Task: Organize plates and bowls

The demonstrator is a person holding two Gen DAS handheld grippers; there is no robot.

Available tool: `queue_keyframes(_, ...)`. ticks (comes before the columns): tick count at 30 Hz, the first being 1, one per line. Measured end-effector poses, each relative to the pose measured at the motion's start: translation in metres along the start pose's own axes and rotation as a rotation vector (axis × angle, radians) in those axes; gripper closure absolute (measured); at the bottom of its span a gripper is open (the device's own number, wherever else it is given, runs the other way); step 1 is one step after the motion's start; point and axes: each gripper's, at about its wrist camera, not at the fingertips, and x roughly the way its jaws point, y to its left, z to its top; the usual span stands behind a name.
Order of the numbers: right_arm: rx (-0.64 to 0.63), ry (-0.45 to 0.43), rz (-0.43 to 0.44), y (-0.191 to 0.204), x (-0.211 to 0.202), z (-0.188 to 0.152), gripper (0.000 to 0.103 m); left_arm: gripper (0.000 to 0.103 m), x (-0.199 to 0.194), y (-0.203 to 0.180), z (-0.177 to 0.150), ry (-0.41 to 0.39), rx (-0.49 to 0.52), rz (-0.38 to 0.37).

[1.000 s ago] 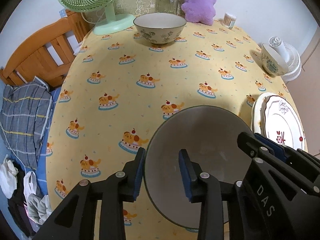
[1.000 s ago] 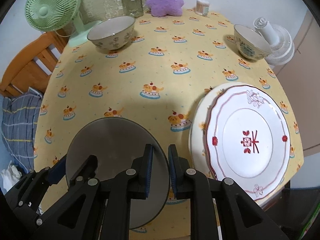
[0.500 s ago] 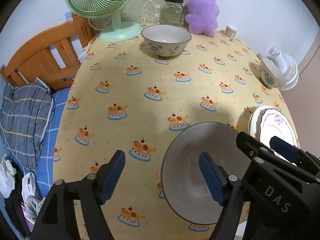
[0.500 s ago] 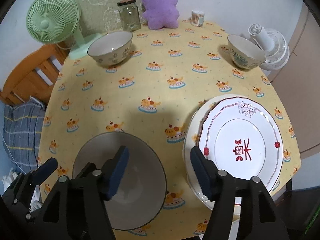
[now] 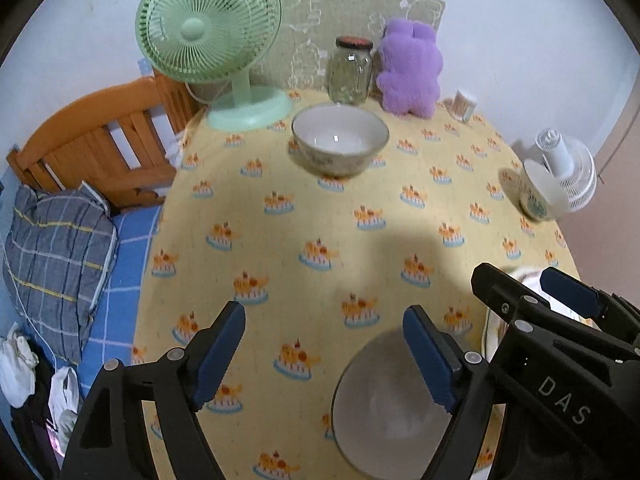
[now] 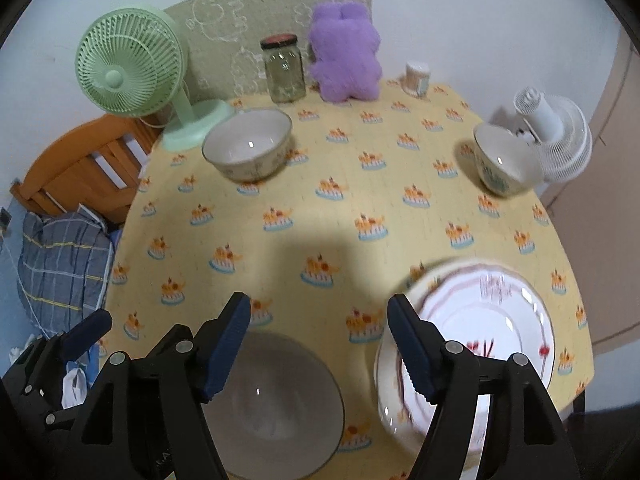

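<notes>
A grey bowl (image 5: 392,408) (image 6: 272,404) rests on the yellow tablecloth at the near edge, free of both grippers. My left gripper (image 5: 324,320) hangs above and left of it. Its jaws are still opening, with nothing between them. My right gripper (image 6: 320,308) hovers over the gap between the grey bowl and a stack of white plates with red trim (image 6: 480,332). Its jaws are opening too, and they are empty. A large floral bowl (image 5: 340,142) (image 6: 248,148) stands at the back. A smaller bowl (image 5: 536,192) (image 6: 504,164) sits at the right edge.
Along the back stand a green fan (image 5: 208,24), a glass jar (image 5: 350,72), a purple plush toy (image 5: 410,68) and a cotton-swab pot (image 6: 417,76). A white fan (image 6: 556,136) sits beyond the right edge. A wooden bed frame (image 5: 92,148) and plaid pillow (image 5: 56,248) lie left.
Both grippers let go of the grey bowl's rim, opened wide and rose away from the table. The bowl stays on the cloth.
</notes>
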Motion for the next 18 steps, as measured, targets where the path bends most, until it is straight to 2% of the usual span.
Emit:
queue_keyframes(5, -0.032, -0.023, 0.020, -0.002, 0.007, 0.033, 0.023, 0.020, 0.002, -0.003, 0.027, -0.041, -0.025, 0.035)
queue_keyframes(18, -0.096, -0.050, 0.108, -0.010, 0.056, 0.130, 0.023, 0.021, 0.040, -0.012, 0.101, -0.104, -0.161, 0.161)
